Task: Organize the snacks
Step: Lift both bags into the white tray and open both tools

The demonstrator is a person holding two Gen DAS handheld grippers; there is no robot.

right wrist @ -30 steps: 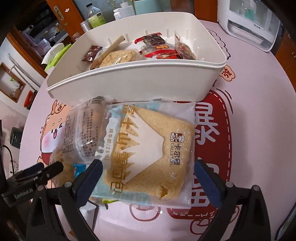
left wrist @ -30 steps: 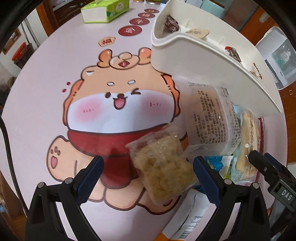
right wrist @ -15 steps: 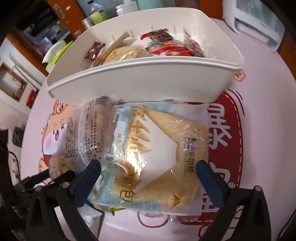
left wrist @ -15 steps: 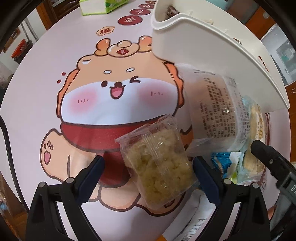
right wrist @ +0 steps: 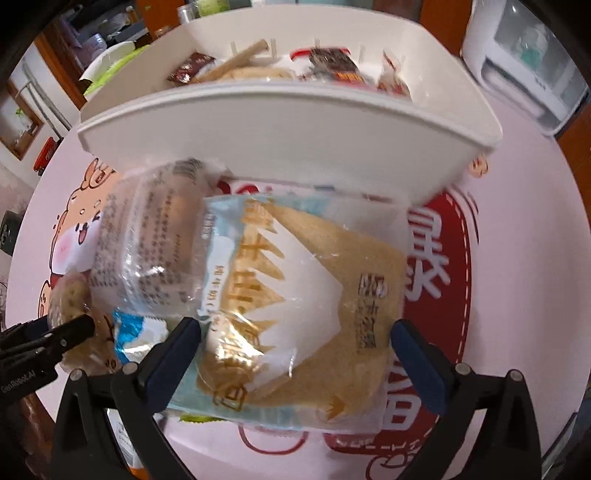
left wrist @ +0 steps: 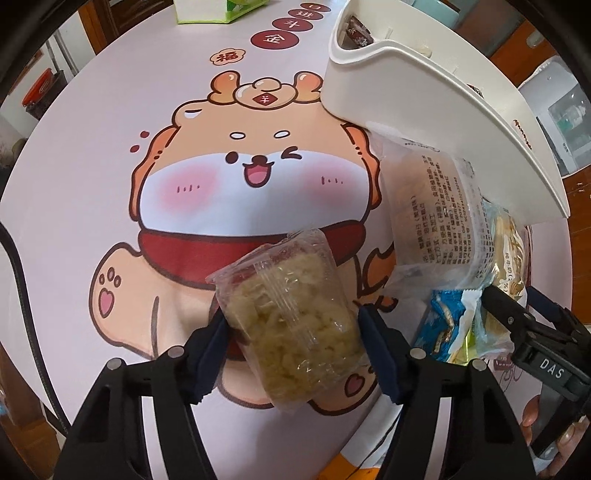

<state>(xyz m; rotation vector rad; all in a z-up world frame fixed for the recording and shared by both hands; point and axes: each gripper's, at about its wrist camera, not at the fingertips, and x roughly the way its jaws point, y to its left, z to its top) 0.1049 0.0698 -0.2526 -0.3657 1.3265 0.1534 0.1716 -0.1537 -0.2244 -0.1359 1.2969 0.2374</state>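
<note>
The left gripper (left wrist: 291, 347) has closed, its fingers now pinching the crisp pack (left wrist: 288, 325); right gripper (right wrist: 295, 350) stays spread around the bread (right wrist: 306, 314), bin (right wrist: 288, 144) next.

A clear packet of yellow crumbly snack (left wrist: 291, 325) is held tilted, while a bagged triangular bread (right wrist: 306, 314) lies before the white bin (right wrist: 280, 147).

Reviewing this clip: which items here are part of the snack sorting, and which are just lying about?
Part of the job:
clear snack pack, between the left gripper pads
triangular bread pack, between the right gripper fingers
printed clear pack
blue wrapper
white bin

Lying about:
tissue box
white appliance
</note>
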